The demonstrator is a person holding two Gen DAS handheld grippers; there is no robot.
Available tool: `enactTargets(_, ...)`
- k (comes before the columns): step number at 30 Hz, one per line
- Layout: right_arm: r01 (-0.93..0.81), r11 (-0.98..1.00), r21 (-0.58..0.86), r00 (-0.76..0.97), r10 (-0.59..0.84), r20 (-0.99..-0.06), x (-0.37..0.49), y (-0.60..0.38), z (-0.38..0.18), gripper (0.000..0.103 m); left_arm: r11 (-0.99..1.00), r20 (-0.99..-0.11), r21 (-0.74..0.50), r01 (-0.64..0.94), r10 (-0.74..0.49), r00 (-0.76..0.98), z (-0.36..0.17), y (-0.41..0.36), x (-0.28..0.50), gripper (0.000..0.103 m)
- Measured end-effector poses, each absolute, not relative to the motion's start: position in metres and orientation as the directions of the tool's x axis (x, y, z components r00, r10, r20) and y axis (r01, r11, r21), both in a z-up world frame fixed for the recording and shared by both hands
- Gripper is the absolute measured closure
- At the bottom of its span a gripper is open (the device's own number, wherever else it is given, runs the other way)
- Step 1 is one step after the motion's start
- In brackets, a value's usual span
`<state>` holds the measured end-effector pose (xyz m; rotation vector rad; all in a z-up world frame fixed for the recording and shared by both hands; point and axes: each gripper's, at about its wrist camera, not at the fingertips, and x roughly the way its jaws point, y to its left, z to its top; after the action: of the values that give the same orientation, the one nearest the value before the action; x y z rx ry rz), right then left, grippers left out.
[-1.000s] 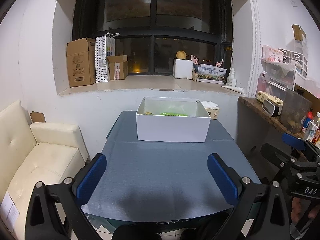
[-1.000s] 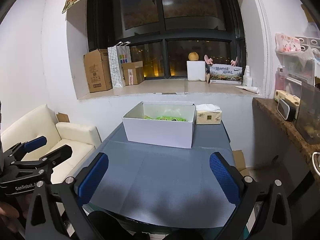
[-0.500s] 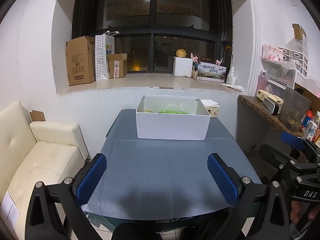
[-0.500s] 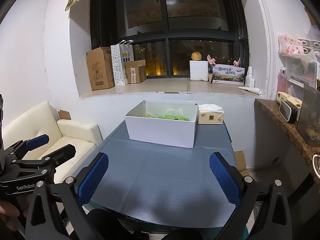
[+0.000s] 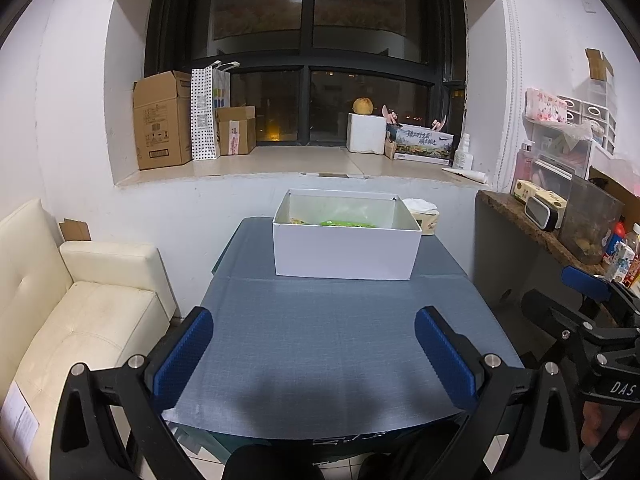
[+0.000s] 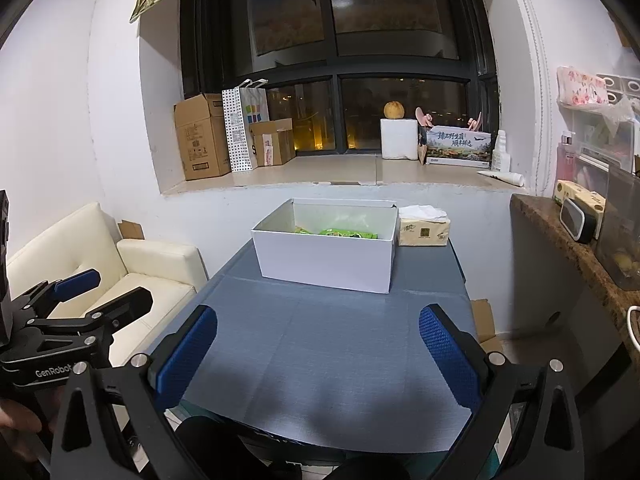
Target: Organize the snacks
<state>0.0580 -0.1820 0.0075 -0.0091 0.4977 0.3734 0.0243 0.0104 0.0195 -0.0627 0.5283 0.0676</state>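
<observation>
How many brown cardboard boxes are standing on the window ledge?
2. The tall cardboard box stands at the ledge's left end. The smaller cardboard box stands further right, partly behind the dotted paper bag. More may be hidden behind them.

1. Your surface (image 5: 320, 344) wears a grey-blue cloth, matt with a fine weave and fold creases.
2. The box (image 5: 346, 254) looks like smooth matt white card.
3. The packets (image 6: 346, 233) inside it are glossy green film.
4. Your left gripper (image 5: 314, 354) and right gripper (image 6: 318, 350) have matt black frames, shiny metal screws and blue pads (image 6: 448, 350) with a knurled rubbery grain.
5. The sofa (image 5: 76, 312) is cream leather-like, softly shiny.
6. The tissue pack (image 6: 424, 232) is paper.
</observation>
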Motion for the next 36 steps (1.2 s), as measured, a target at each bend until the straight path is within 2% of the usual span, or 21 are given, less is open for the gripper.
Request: enactTargets(36, -0.36, 0.929, 0.084, 0.806, 0.355, -0.473, 0.0527, -0.1771, 0.006, 0.0, 0.997, -0.512, -0.047, -0.069, 0.036, 0.859, 0.0174, 0.012, 0.0262, 0.0)
